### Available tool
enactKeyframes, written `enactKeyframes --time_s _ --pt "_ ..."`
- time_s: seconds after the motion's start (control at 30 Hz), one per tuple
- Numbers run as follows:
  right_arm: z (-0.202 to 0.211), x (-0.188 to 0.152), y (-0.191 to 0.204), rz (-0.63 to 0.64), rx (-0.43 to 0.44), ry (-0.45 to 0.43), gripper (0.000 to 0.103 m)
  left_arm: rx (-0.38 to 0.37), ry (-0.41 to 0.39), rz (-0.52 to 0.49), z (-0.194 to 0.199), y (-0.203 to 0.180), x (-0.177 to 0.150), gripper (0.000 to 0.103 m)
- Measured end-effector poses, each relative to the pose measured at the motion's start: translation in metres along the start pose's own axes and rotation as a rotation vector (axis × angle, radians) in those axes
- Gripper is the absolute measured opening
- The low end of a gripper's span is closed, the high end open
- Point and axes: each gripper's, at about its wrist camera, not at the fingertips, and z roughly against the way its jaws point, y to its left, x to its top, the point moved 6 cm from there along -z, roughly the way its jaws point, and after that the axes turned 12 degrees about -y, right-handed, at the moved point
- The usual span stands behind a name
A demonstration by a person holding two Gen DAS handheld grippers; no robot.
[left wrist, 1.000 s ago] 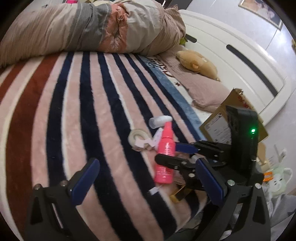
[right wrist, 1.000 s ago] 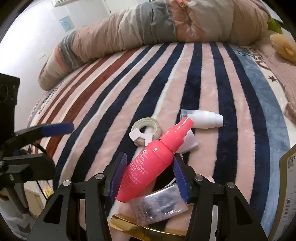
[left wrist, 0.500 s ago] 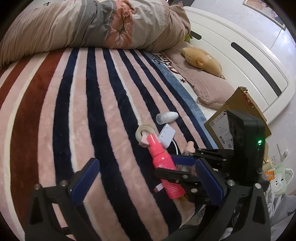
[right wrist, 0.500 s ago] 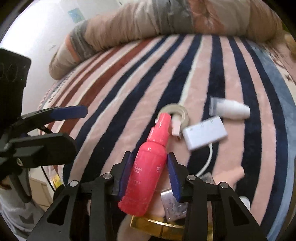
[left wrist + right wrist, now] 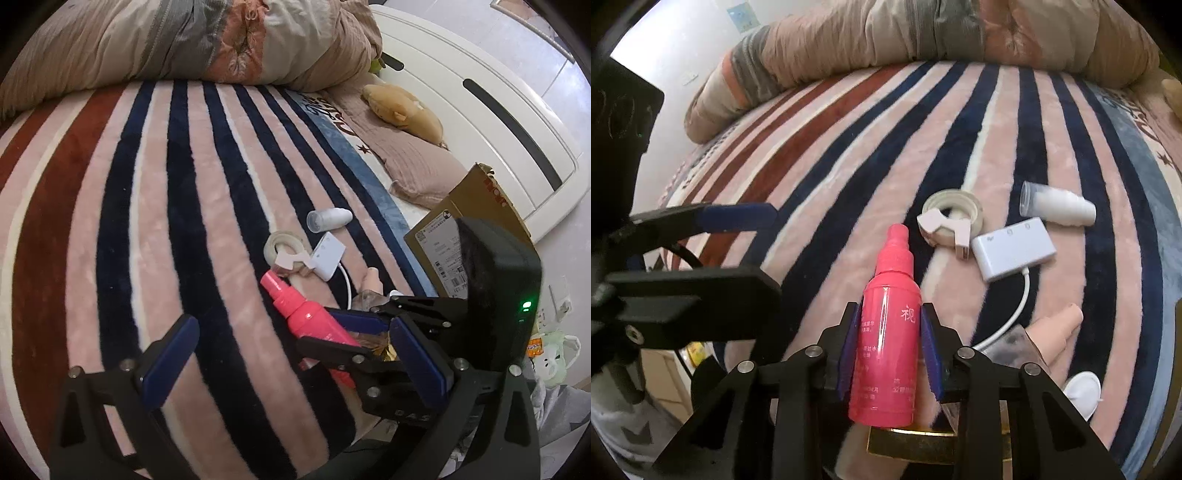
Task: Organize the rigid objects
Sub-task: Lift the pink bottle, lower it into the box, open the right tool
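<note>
My right gripper is shut on a pink spray bottle and holds it above the striped blanket; the bottle also shows in the left wrist view. My left gripper is open and empty, left of the bottle. On the blanket lie a tape roll, a white adapter with cable, a small white bottle, a beige tube and a gold-edged box, partly hidden under the right gripper.
A rolled quilt lies along the far side of the bed. A cardboard box stands at the right edge, by a pillow, a plush toy and the white headboard.
My right gripper has closed on the pink bottle, lifted it off the other items and swung it left, its nozzle now pointing forward. The white adapter has come into view.
</note>
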Motion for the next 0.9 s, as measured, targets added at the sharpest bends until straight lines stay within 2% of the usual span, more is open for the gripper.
enactKeyframes --time_s 0.17,0.37,0.5,0.57,0.63,0.67,0.7,0.77,0.83,0.87,0.9 --pt "0.027 0.009 0.014 0.069 0.054 -0.085 0.028 -0.02 -0.013 -0.003 0.003 -0.009 0.005 0.102" --pt "0.075 0.027 0.025 0.137 0.109 -0.217 0.028 -0.131 -0.036 0.029 0.013 -0.043 0.027 0.102" --pt "0.111 0.039 0.027 0.174 0.119 -0.308 0.028 -0.144 -0.073 0.001 0.025 -0.072 0.043 0.101" --pt "0.13 0.042 0.023 0.174 0.109 -0.343 0.027 -0.14 -0.095 -0.028 0.031 -0.089 0.05 0.094" --pt "0.151 0.046 0.014 0.168 0.107 -0.385 0.027 -0.15 -0.107 -0.062 0.035 -0.108 0.056 0.093" --pt "0.159 0.048 0.011 0.167 0.108 -0.4 0.027 -0.168 -0.108 -0.083 0.036 -0.123 0.059 0.083" --pt "0.169 0.049 0.006 0.167 0.11 -0.421 0.027 -0.18 -0.114 -0.097 0.036 -0.132 0.061 0.058" --pt "0.182 0.053 -0.004 0.161 0.096 -0.441 0.027 -0.207 -0.144 -0.122 0.036 -0.157 0.069 0.038" --pt "0.199 0.054 -0.021 0.141 0.083 -0.468 0.027 -0.194 -0.144 -0.157 0.031 -0.177 0.073 0.037" --pt "0.211 0.055 -0.031 0.126 0.078 -0.487 0.027 -0.2 -0.15 -0.177 0.028 -0.191 0.076 0.032" --pt "0.218 0.056 -0.039 0.12 0.072 -0.496 0.027 -0.212 -0.157 -0.195 0.023 -0.206 0.079 0.031"
